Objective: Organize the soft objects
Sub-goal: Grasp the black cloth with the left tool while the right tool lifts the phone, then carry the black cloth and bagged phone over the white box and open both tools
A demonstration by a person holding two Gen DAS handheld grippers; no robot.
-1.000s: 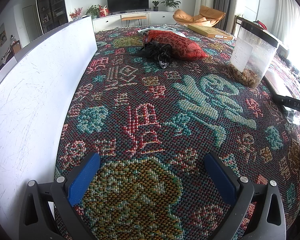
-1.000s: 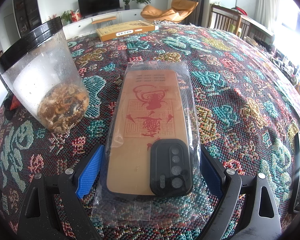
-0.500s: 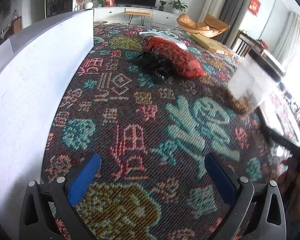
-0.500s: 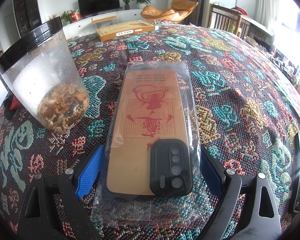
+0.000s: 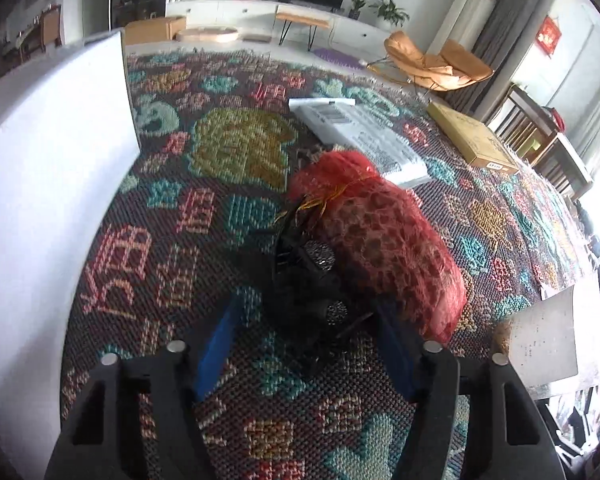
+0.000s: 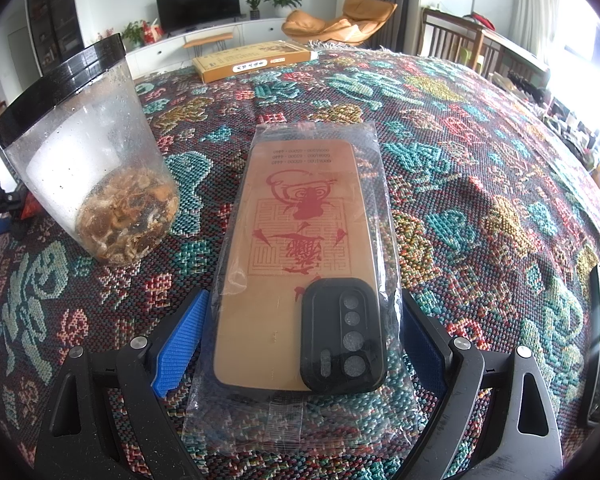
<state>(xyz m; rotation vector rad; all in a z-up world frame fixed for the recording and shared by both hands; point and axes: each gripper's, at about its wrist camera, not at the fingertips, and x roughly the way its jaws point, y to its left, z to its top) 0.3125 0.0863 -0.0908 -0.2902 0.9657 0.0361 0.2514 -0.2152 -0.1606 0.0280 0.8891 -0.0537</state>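
The left gripper (image 5: 306, 338) is nearest the black tangled bundle (image 5: 300, 288), which lies against the red mesh bag (image 5: 380, 240) on the table (image 5: 228, 152). Its jaws have just been closing around the bundle's near end, apparently not yet pressing. The right gripper's (image 6: 300, 344) jaws stand open astride the bagged phone case (image 6: 300, 264).

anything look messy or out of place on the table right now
Mostly the tangled black bundle half tucked under the red mesh bag, straps sticking out, right ahead of the left tool. A white printed packet lies askew behind them. The bagged phone case lies flat; nothing looks spilled.
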